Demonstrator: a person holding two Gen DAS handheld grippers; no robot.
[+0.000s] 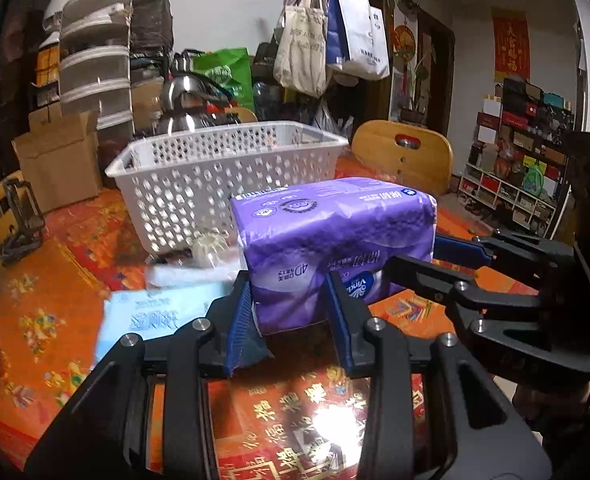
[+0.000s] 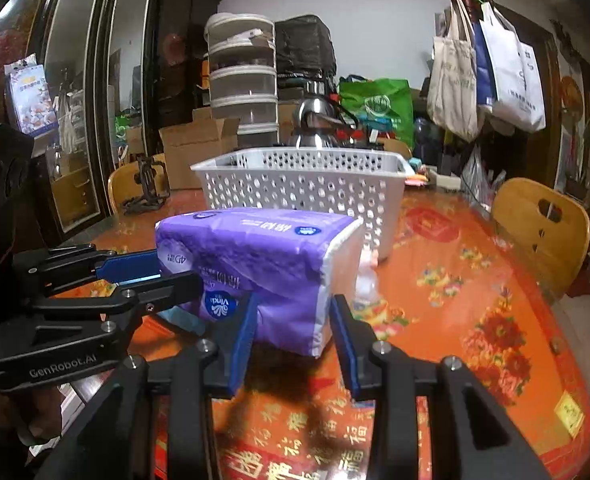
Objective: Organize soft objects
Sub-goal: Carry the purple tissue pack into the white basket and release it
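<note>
A purple tissue pack (image 1: 327, 236) is held above the table between both grippers. My left gripper (image 1: 291, 300) is shut on its near left end. My right gripper (image 2: 293, 320) is shut on its near right end (image 2: 263, 260). Each gripper also shows from the side in the other's view: the right gripper (image 1: 435, 264), the left gripper (image 2: 163, 268). A white perforated basket (image 1: 223, 168) stands just behind the pack; it also shows in the right wrist view (image 2: 307, 184). A light blue tissue pack (image 1: 155, 316) lies on the table under the left side.
The table has an orange flowered cloth (image 2: 475, 304). A small clear wrapped item (image 1: 211, 246) lies by the basket. A steel kettle (image 1: 187, 108), cardboard box (image 1: 59, 156), stacked containers and hanging bags stand behind. Wooden chairs (image 2: 543, 224) ring the table.
</note>
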